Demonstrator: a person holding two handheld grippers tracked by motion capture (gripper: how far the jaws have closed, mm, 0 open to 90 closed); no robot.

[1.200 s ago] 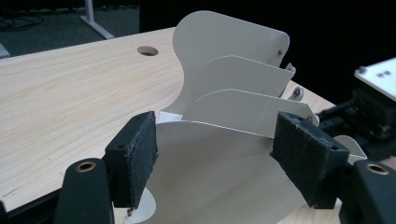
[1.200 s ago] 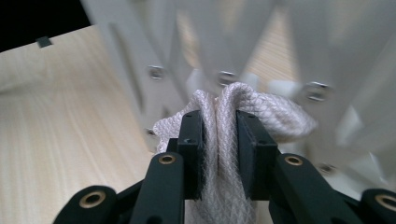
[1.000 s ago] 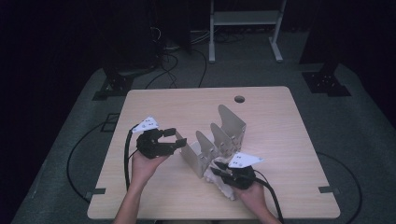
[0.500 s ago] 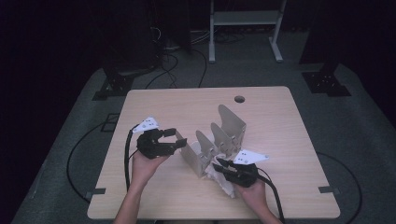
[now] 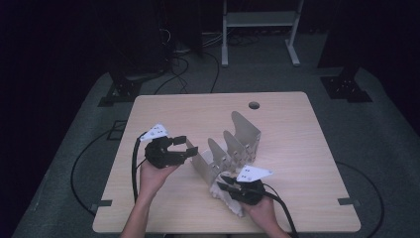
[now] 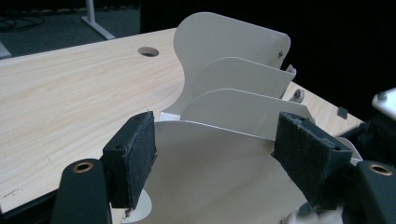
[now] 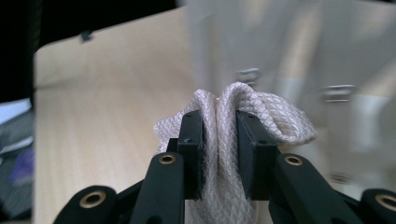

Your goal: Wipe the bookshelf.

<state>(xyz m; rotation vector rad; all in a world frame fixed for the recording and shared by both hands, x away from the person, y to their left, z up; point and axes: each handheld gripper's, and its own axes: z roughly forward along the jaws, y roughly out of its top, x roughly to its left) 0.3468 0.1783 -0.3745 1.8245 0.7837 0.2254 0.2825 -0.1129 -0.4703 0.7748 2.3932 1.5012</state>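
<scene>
In the high view, the cloth (image 5: 229,197) is mostly being hidden under the right gripper (image 5: 224,182) and the person's right hand (image 5: 262,210); only a pale crumpled edge is being seen at the near side of the table (image 5: 173,106), just beside the near end of the file rack (image 5: 233,148). In the right gripper view, the weave of the cloth (image 7: 233,135) is being shown sharply, bunched and pinched between the 2 jaws, while the rack (image 7: 289,60) behind is being blurred and cut off by the frame. The left gripper (image 5: 184,147) is being held at the left end of the rack with its jaws standing wide. In the left gripper view, the rack's 4 curved dividers (image 6: 233,79) are being seen in a row; its nearest plate is lying between the pads (image 6: 133,158), and whether they are touching it cannot be told. The rack's base is being hidden there.
</scene>
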